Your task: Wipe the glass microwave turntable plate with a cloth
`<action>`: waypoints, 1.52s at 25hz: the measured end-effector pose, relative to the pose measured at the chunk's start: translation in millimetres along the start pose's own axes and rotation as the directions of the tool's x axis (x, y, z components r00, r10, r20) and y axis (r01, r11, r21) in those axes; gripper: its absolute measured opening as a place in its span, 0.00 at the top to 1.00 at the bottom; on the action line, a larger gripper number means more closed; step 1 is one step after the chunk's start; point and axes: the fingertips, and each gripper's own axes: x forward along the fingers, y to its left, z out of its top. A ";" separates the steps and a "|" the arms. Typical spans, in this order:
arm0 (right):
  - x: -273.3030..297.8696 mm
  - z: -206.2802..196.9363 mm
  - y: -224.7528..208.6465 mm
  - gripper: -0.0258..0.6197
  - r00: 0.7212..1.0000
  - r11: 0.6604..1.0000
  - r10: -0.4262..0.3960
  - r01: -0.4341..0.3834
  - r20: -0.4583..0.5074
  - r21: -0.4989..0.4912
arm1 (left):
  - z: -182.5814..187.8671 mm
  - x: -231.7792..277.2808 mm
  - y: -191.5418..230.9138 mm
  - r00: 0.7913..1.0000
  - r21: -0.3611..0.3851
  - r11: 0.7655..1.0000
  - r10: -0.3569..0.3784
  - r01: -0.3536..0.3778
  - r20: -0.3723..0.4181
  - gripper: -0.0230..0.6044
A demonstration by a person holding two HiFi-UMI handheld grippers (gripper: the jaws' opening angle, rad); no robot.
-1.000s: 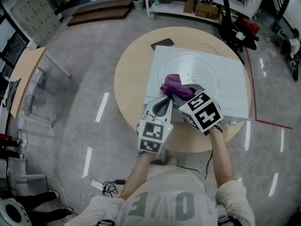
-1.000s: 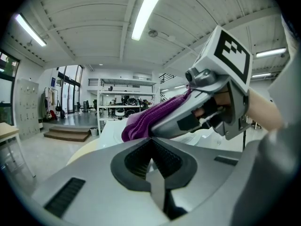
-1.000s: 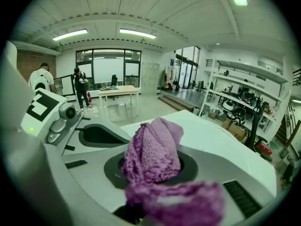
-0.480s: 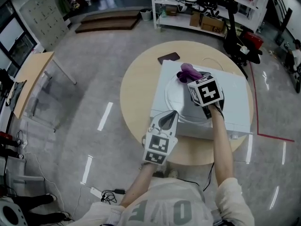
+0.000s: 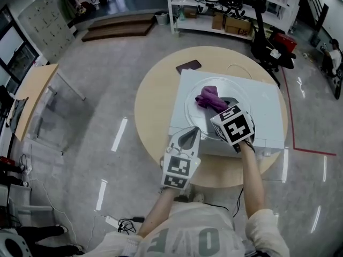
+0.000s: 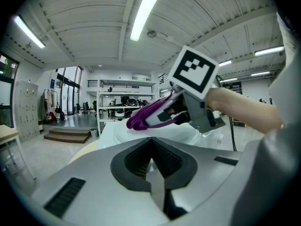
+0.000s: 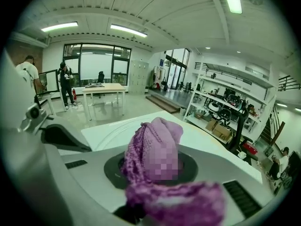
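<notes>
Standing on a grey floor, one round wooden surface [image 5: 153, 98] carries one white box-shaped appliance [image 5: 268, 116], set toward its right half. On the appliance's flat top lies one glass turntable plate [image 5: 193, 103], round and clear, its rim showing as a pale ring in the head view and the right gripper view.

There are two hand-held grippers, each topped by a cube with square markers. The right hand-held gripper [image 5: 218, 105] reaches over the plate with its jaws clamped on the one purple cloth [image 5: 210, 98]. The cloth is bunched between the jaws, bulges out past their tips and lies over the plate's middle; how firmly it presses on the glass cannot be told. In the right gripper view the knitted cloth [image 7: 153, 149] fills the space between the jaws.

The left hand-held gripper [image 5: 190, 134] sits at the appliance's near edge, beside the right one, its jaws brought together with nothing between them. Whether it touches the appliance cannot be told.

One small dark flat object [image 5: 187, 66] lies on the surface just beyond the appliance's far left corner.
</notes>
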 end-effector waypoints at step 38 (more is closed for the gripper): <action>29.7 10.6 -84.5 0.89 0.987 0.986 -0.153 0.156 -0.053 0.053 | -0.1 -1.2 -2.6 1.000 0.013 1.000 0.006 -0.006 0.011 0.96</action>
